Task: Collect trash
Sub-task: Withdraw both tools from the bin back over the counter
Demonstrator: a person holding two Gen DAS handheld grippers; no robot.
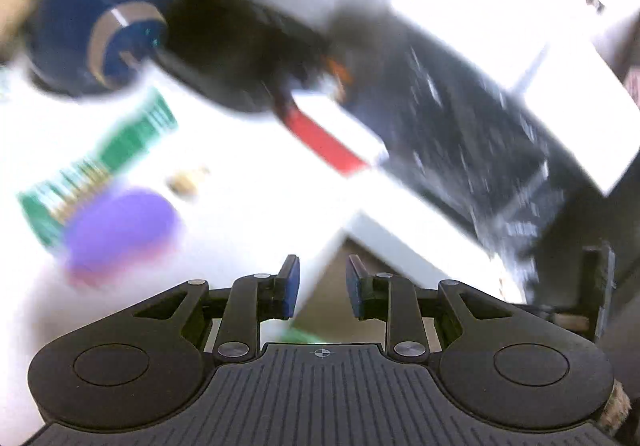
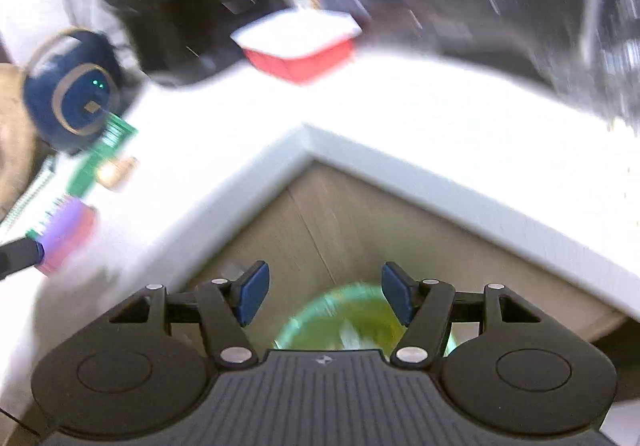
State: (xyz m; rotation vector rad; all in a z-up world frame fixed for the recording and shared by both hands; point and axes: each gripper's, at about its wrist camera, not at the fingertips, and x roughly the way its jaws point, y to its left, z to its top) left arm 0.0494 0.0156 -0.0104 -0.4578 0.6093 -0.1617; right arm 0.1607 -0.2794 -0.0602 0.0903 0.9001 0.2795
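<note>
Blue-padded right gripper (image 2: 324, 294) open above blurred green translucent bin (image 2: 340, 322) on floor.
Left gripper (image 1: 323, 292) parted, empty; red-sided white tub (image 2: 298, 46) on white table (image 2: 400, 118).

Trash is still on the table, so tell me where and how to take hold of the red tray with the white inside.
Take the red tray by its near side wall, one finger inside, one outside. It sits upright with its open white inside facing up and flared red walls showing, so coming from above over the near rim probably suits best. It looks too wide to span. Motion blur hides finer detail.
</note>
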